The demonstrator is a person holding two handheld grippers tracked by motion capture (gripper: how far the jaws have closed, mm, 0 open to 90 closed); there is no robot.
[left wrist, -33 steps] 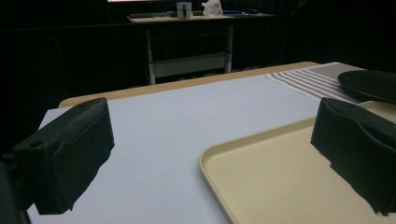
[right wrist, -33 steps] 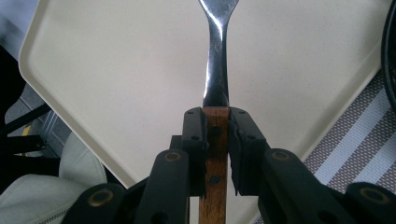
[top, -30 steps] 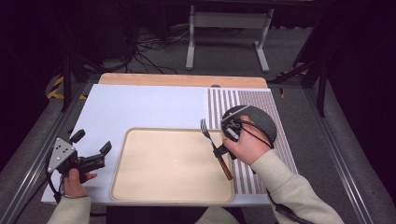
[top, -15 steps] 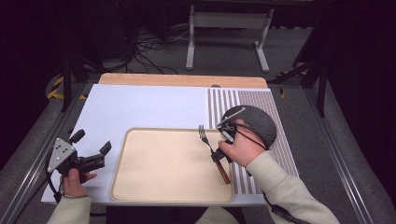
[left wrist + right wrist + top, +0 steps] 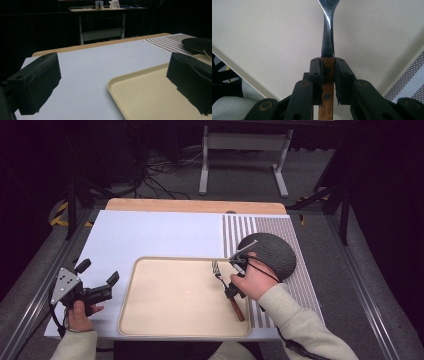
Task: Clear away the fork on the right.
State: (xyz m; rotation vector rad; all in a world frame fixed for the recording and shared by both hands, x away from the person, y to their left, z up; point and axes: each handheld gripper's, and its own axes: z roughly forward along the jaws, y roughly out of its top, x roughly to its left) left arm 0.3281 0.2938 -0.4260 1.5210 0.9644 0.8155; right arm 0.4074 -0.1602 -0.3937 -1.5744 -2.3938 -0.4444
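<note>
High view: fork (image 5: pixel 223 282), clamped at its wooden handle by right gripper (image 5: pixel 233 290), shifted leftward since a second ago and now over tray (image 5: pixel 175 330), suggesting placement there; left gripper (image 5: pixel 95 291) unmoved, jaws spread, empty.

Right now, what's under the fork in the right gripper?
The beige tray lies under the fork, whose wooden handle the right gripper clamps. Whether the tines touch the tray cannot be seen.
</note>
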